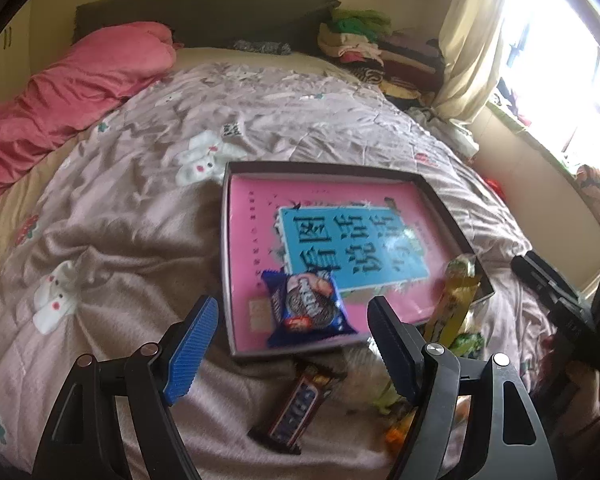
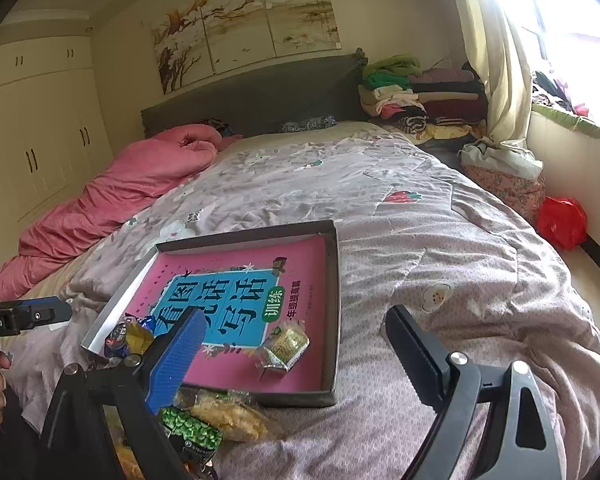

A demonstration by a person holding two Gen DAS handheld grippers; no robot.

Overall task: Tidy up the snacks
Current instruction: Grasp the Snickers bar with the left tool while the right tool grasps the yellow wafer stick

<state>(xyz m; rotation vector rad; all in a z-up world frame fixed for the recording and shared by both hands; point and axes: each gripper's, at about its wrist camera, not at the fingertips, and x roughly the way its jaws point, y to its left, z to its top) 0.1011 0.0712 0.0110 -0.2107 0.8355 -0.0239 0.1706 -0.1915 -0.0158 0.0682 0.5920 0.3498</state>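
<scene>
With the cookie packet (image 1: 309,307) and the yellow packet (image 2: 286,346) already lying in the shallow box (image 2: 332,304), both the left claw (image 1: 290,350) and right claw (image 2: 296,354) gape empty, so next comes gripping the chocolate bar (image 1: 296,406) left on the bed (image 1: 140,208).

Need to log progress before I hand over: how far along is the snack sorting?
Done: a blue cookie pack and a yellow-green packet lie in the tray. In hand: nothing; the left gripper and right gripper are both open and empty. Left: the chocolate bar, the green pack and a clear bag of snacks lie on the quilt.
</scene>
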